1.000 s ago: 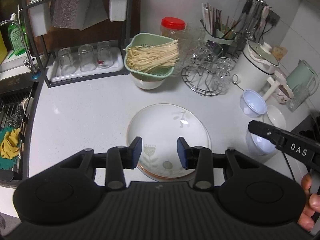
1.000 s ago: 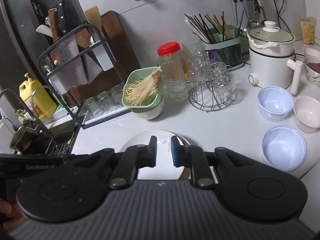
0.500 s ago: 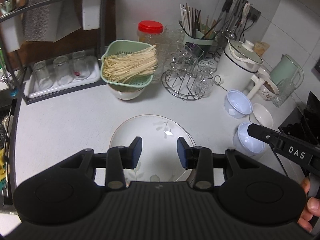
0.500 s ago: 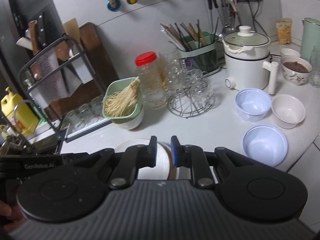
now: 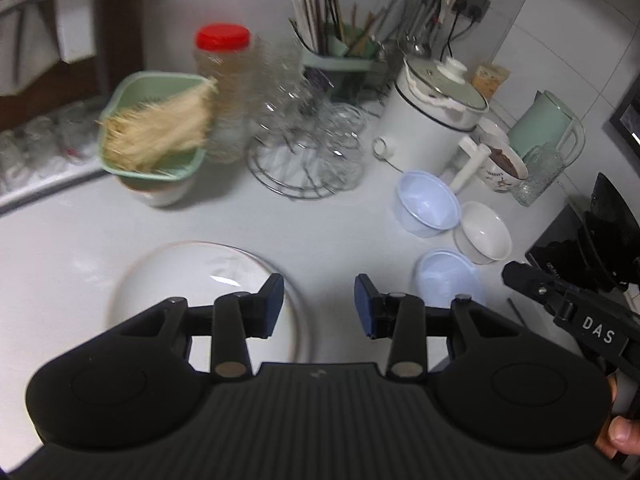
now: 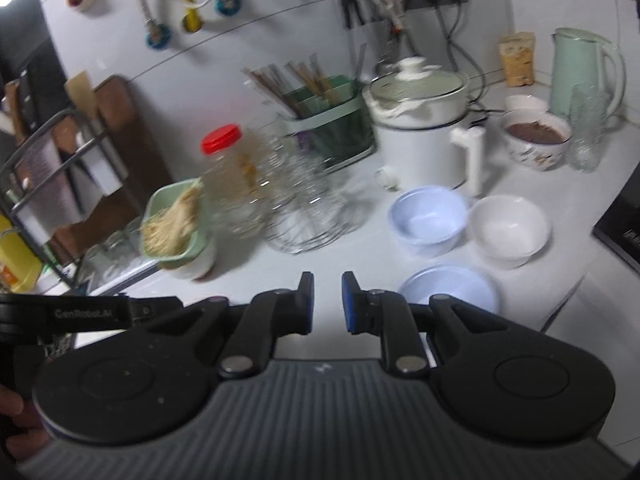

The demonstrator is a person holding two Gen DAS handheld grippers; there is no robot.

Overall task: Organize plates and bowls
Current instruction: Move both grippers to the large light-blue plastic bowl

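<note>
A white plate stack [image 5: 192, 280] with a brown rim lies on the white counter, under and left of my left gripper [image 5: 319, 306]. That gripper is open, with only bare counter between its blue pads. To its right stand a near pale blue bowl [image 5: 444, 280], a far pale blue bowl [image 5: 426, 204] and a white bowl [image 5: 482, 232]. My right gripper [image 6: 325, 304] hovers left of the near blue bowl [image 6: 448, 288], its jaws nearly together and empty. Beyond it are the far blue bowl [image 6: 428, 220] and the white bowl [image 6: 508, 228]. The plate is hidden in the right wrist view.
A green colander of noodles [image 5: 156, 140] sits on a white bowl at back left. Beside it are a red-lidded jar [image 5: 222, 80] and a wire rack of glasses [image 5: 308, 148]. A white cooker [image 5: 428, 128], a patterned bowl of brown food [image 5: 504, 164] and a green kettle [image 5: 548, 128] crowd the back right.
Both grippers have swung to the right. The plate has slid to the lower left in the left view and out of the right view. The bowls are nearer. Neither gap has changed.
</note>
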